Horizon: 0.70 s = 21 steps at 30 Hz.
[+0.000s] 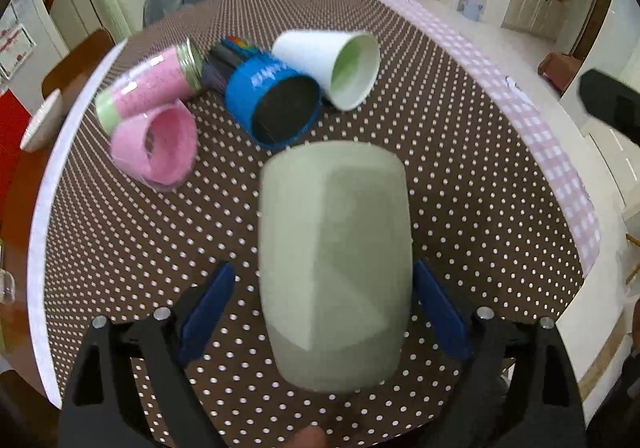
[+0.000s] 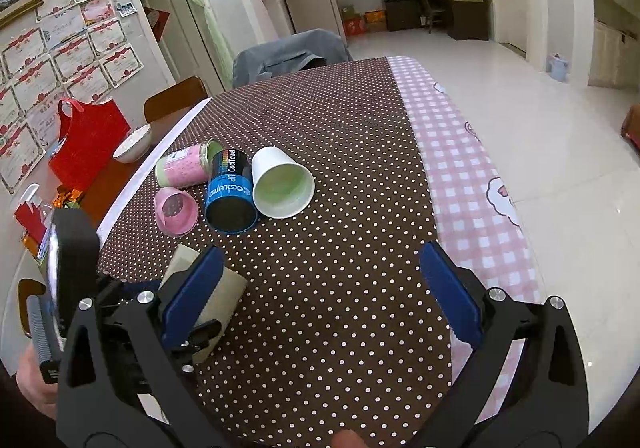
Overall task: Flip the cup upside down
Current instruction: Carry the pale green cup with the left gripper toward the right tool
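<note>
A pale green cup (image 1: 335,260) fills the middle of the left wrist view, its flat base pointing away from the camera. My left gripper (image 1: 324,288) has its blue pads (image 1: 208,308) on both sides of the cup and is shut on it above the dotted table. In the right wrist view the same cup (image 2: 224,288) shows at lower left, partly hidden behind my right finger. My right gripper (image 2: 320,288) is open and empty over the table's near part.
On the brown dotted tablecloth (image 2: 340,152) lie a white paper cup (image 2: 282,182), a blue-and-black canister (image 2: 231,192), a pink jar (image 2: 186,168) and a pink cup (image 2: 176,210), all on their sides. A pink checked cloth (image 2: 468,176) runs along the right edge.
</note>
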Tool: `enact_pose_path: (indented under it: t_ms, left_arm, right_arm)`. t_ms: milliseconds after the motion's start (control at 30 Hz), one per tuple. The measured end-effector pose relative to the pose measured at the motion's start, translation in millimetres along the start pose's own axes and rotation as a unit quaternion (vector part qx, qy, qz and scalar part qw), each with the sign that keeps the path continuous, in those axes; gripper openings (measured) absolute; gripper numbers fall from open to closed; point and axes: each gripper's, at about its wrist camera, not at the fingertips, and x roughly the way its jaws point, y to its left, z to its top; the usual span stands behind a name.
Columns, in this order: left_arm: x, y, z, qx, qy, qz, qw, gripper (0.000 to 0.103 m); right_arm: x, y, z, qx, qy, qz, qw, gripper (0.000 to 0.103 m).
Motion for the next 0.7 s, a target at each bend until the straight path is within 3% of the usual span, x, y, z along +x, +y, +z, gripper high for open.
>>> enact_pose_path:
  t_ms: [333,700]
  left_arm:
    - [-48,9,-11,-0.030,-0.065,0.029,0.9970,0.089]
    - [-92,26,-30,-0.067,-0.099,0.051,0.9915,0.089]
  right_arm:
    - [2,12,12,-0.026,0.001,0.040,0.999,0.097]
    - [7,41,20,-0.068,0.013,0.166,0.984,0.097]
